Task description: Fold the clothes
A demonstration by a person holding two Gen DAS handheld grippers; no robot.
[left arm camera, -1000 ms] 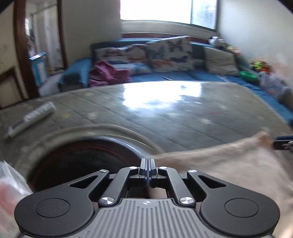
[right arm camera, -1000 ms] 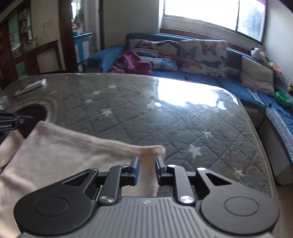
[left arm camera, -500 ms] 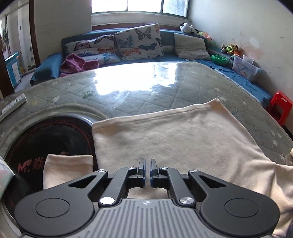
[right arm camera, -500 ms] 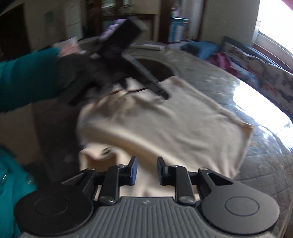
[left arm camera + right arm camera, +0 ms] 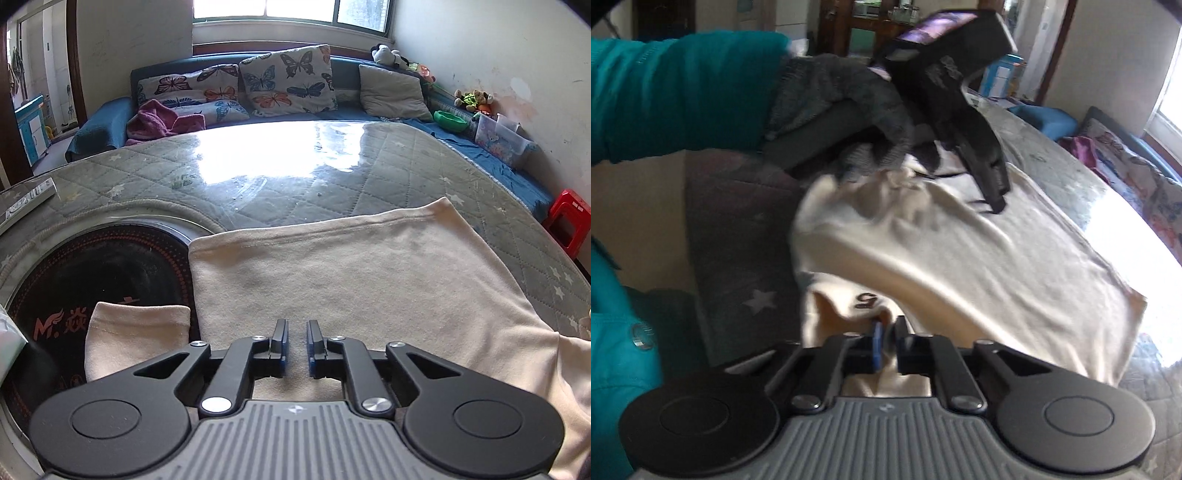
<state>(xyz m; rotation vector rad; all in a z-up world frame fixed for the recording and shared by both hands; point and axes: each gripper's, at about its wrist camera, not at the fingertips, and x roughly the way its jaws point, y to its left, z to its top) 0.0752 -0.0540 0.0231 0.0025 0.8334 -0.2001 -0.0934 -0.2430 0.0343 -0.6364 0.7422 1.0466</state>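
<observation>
A cream shirt (image 5: 354, 280) lies spread on the quilted table (image 5: 332, 173), hem toward the far side. One sleeve (image 5: 136, 336) lies over the dark round inset at the left. My left gripper (image 5: 296, 338) hovers just above the shirt's near part, jaws slightly apart and empty. In the right wrist view the shirt (image 5: 979, 266) is bunched near the collar, and my right gripper (image 5: 888, 341) is at the shirt's near edge with a narrow gap; cloth seems to sit between the jaws. The left gripper (image 5: 995, 205) points down at the shirt, held by a gloved hand.
A black round inset (image 5: 85, 280) with red print sits in the table at the left. A remote (image 5: 27, 201) lies at the far left edge. A blue sofa with butterfly cushions (image 5: 288, 85) stands behind the table. A red stool (image 5: 569, 221) stands at the right.
The left gripper's jaws have opened a little over the shirt. The right gripper has moved in to the shirt's near edge and its jaws have narrowed.
</observation>
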